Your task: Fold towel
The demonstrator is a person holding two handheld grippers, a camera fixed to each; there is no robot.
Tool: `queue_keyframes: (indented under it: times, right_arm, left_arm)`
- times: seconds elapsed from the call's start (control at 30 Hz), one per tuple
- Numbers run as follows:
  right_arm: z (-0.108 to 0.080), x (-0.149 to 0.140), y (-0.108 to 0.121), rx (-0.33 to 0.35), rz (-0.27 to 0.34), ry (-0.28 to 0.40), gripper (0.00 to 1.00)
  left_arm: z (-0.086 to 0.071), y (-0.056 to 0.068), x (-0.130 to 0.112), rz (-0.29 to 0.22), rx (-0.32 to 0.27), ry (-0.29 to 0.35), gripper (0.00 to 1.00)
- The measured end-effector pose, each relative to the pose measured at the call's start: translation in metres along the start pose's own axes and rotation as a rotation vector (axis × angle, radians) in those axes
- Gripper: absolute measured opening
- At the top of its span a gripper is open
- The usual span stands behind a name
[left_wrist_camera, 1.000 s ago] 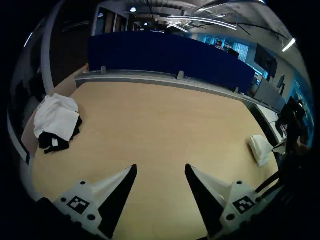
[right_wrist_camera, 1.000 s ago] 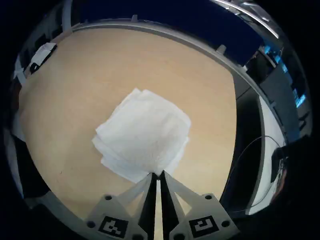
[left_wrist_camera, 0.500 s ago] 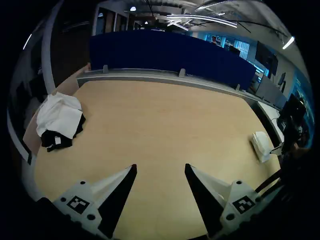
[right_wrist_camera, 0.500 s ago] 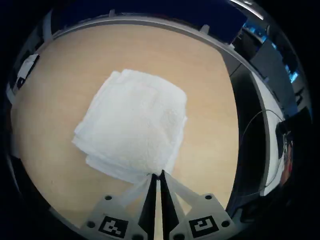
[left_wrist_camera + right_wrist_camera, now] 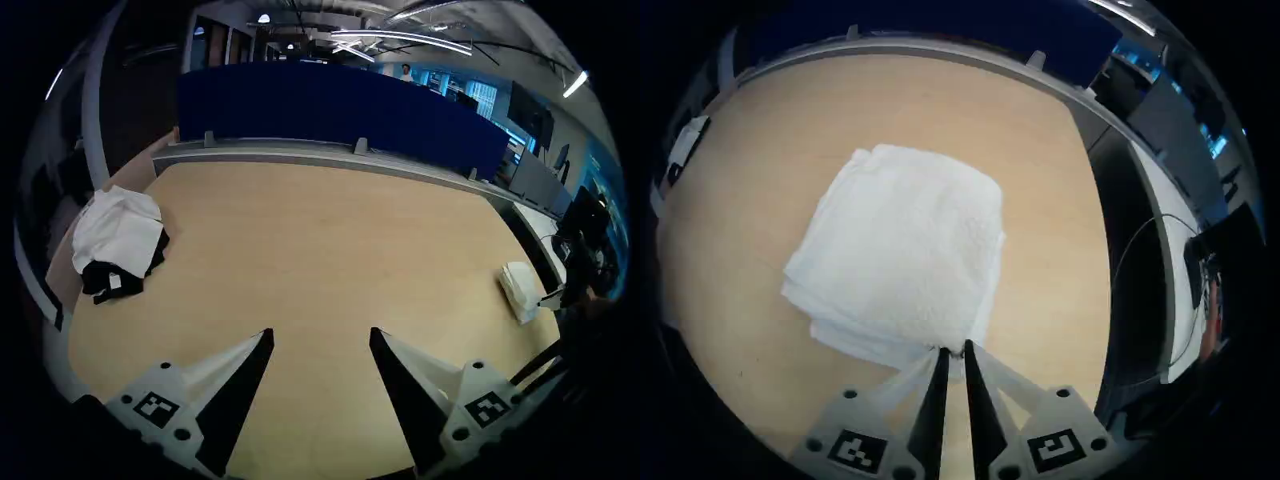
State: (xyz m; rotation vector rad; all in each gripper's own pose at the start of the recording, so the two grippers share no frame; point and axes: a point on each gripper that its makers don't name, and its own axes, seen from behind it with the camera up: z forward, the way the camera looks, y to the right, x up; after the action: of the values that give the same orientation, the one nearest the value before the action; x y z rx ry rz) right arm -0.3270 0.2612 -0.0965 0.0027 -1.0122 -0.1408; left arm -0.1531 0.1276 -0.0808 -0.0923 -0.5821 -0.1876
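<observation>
Left gripper being held wide over table; right gripper narrowly parted, folded towel at 12 o'clock, touching its tips.

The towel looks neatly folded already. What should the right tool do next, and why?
Probably open wider and pull back. The white towel lies flat on the table as a stacked square, and the right tool shows a narrow gap at its near corner; whether it pinches, I cannot tell. The left tool hangs open, empty.

A white-and-black clothes pile lies on the wooden table before a blue partition.
</observation>
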Motion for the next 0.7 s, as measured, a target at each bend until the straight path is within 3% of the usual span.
queue_keyframes:
  times: [0.13,0.37,0.53,0.7]
  right_arm:
    - [-0.006,-0.003,0.005,-0.028,0.012,0.012,0.46]
    - [-0.019,-0.005,0.009,-0.054,0.028,0.039,0.62]
    - [-0.027,-0.002,0.003,-0.054,0.036,0.066,0.99]
    - [-0.031,0.003,-0.001,-0.06,0.04,0.085,1.0]
  left_arm:
    - [-0.001,-0.001,0.001,-0.005,-0.001,0.004,0.89]
    - [-0.002,0.0,0.003,-0.006,-0.008,0.011,0.89]
    - [0.0,0.001,0.005,-0.005,-0.018,0.015,0.89]
    - [0.001,0.002,0.008,-0.001,-0.027,0.02,0.89]
